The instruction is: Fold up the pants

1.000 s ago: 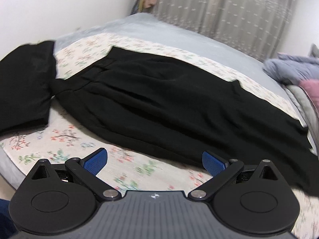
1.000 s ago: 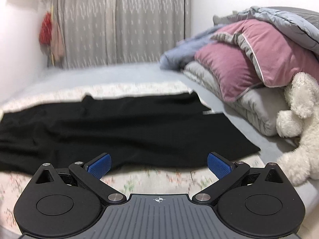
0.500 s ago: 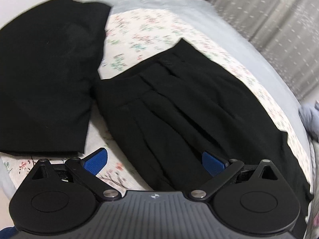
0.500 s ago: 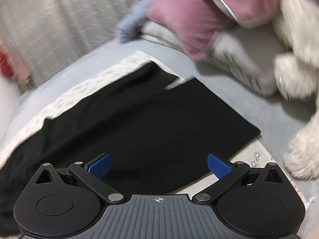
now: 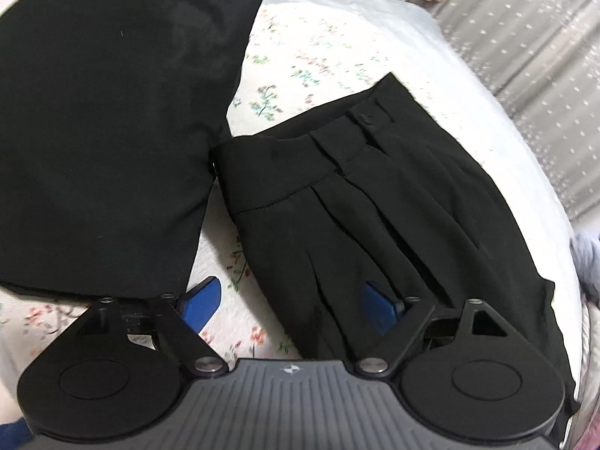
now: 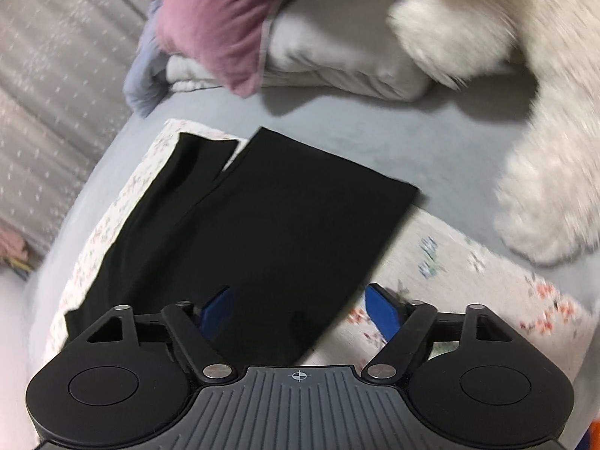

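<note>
We see black pleated pants (image 5: 375,202) lying flat and unfolded on a floral sheet (image 5: 318,56), waistband just beside a folded black garment (image 5: 105,112), leg hems slightly parted

One pants (image 5: 375,202), two grippers (image 5: 288,305), one pillow (image 6: 217,33)

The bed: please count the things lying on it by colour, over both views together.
Black: 2 (pants, folded garment)
Pink: 1 (pillow)
Grey: 1 (bedding)
Blue-grey: 1 (blanket)
White: 1 (plush toy)
Total: 6
</note>
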Available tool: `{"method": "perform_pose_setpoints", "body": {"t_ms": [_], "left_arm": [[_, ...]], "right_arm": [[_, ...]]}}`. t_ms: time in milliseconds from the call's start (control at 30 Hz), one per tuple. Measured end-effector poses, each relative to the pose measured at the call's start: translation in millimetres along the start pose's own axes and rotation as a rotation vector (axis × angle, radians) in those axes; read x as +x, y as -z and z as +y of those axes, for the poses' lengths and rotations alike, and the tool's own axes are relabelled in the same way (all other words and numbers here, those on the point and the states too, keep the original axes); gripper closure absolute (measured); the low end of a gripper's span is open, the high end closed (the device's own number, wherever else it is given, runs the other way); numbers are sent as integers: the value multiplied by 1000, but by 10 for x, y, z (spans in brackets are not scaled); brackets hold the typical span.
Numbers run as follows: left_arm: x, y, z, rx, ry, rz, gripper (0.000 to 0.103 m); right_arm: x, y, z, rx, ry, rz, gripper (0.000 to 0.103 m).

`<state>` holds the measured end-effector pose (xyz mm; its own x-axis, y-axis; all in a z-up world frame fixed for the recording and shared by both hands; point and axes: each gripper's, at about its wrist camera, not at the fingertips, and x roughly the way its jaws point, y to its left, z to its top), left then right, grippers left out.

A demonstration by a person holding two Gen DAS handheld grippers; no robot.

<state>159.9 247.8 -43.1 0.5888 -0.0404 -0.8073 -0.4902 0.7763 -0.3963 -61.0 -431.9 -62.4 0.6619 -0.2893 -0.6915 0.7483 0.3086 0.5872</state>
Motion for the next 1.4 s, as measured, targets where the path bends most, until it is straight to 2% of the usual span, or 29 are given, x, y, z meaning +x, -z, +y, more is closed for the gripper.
{"method": "perform_pose_setpoints", "body": {"t_ms": [167,267,367,400,433,467,500,533,600,700,800,900,1000,1067,1200,1400], "left_arm": [[151,-22,-163,54,-78,-41,13],[187,19,-236,112,-104,-68,25],[199,43,-269,158,-130,-93,55],[197,47,-262,160,-122,-96,75],[188,51,-246,153,-124,-110,87],[184,47,-232,153,-141,-119,87],[189,47,-224,153,-148,-122,87],[173,46,-205,150,-151,-130,87],[93,51,-189,165,-153,-153,87],[-91,39,-138,159,-122,-194,87],[-315,8,-43,148,-98,-233,87],[-455,-19,43,129,-86,-251,87],[-454,8,121,113,-94,-219,87],[-424,40,119,132,-117,-202,87],[-424,73,47,178,-151,-224,87],[-368,87,-36,232,-184,-222,87]], "right_arm": [[20,-60,-68,21,14,-19,36],[48,-95,-138,60,10,-28,40],[112,-121,-150,84,14,-33,49],[134,-123,-133,81,18,-39,56],[166,-125,-104,70,27,-42,63],[191,-125,-74,54,37,-48,69],[212,-122,-52,38,39,-55,87],[231,-120,-52,34,33,-53,94],[244,-127,-59,40,11,-56,97],[107,-113,-10,-1,-10,-108,99],[-138,-95,78,-97,-26,-197,99],[-338,-76,75,-147,-56,-229,100],[-446,-29,-2,-163,-46,-205,100],[-439,14,-67,-172,-7,-166,100],[-387,65,-184,-166,43,-97,100],[-384,114,-130,-194,72,-104,99]]}}
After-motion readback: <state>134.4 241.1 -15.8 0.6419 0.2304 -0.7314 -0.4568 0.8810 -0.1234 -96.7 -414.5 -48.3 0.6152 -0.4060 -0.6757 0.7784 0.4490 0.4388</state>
